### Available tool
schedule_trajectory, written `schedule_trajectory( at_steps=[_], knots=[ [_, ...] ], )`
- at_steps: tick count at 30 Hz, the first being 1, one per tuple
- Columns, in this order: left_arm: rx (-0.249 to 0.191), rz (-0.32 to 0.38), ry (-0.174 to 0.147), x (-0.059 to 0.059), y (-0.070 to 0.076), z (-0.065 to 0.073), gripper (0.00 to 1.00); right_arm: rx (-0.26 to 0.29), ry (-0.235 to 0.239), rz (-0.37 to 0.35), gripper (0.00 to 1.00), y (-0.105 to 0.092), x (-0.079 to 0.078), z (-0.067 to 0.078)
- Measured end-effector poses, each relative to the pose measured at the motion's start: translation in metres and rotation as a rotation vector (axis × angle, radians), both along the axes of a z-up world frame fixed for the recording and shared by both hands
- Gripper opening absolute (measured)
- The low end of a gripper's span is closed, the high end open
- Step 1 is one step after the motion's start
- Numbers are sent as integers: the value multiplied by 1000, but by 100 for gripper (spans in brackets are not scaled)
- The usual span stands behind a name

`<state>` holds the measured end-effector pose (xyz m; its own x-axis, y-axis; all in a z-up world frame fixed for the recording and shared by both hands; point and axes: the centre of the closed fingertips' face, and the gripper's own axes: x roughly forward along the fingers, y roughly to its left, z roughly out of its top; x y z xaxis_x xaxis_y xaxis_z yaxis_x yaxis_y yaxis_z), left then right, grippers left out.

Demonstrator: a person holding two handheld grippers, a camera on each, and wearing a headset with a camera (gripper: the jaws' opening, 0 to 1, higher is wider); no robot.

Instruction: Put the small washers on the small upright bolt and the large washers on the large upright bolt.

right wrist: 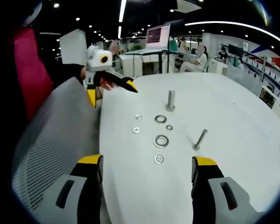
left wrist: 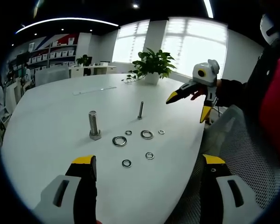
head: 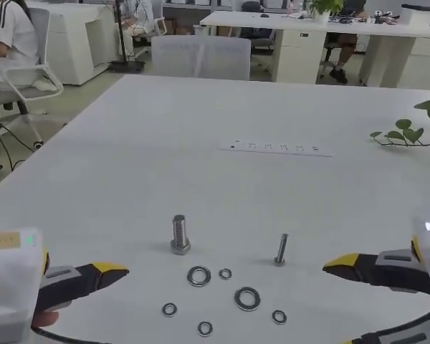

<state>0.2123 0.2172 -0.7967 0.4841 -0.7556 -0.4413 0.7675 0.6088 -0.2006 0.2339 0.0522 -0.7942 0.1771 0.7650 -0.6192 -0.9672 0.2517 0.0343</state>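
Progress 0/6 | 2 large washers [head: 198,276] and 4 small washers [head: 169,309] loose on table [head: 272,107] near bare large bolt [head: 180,235] and small bolt [head: 282,249] | left gripper [left wrist: 149,161], right gripper [right wrist: 147,161]: jaws spread, empty | all 6 placements left

The white tabletop [head: 115,172] bore a large bolt [head: 180,235] upright, a small bolt [head: 282,249] at its three o'clock, six washers [head: 247,298] at six, a power strip [head: 274,148] at twelve.

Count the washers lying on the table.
6, all flat on the table, none apparently hidden: two large washers before the large bolt; four small washers scattered around them.
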Motion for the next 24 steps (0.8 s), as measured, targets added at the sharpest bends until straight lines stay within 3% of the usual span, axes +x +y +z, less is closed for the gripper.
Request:
schedule_trajectory(
  at_steps=[15, 24],
  knots=[
    [-4, 7, -9, 2, 1, 2, 92, -44, -14, 74, 77, 20, 12, 1],
    [-7, 12, -10, 2, 1, 3, 91, -89, -12, 129, 76, 32, 15, -5]
  ],
)
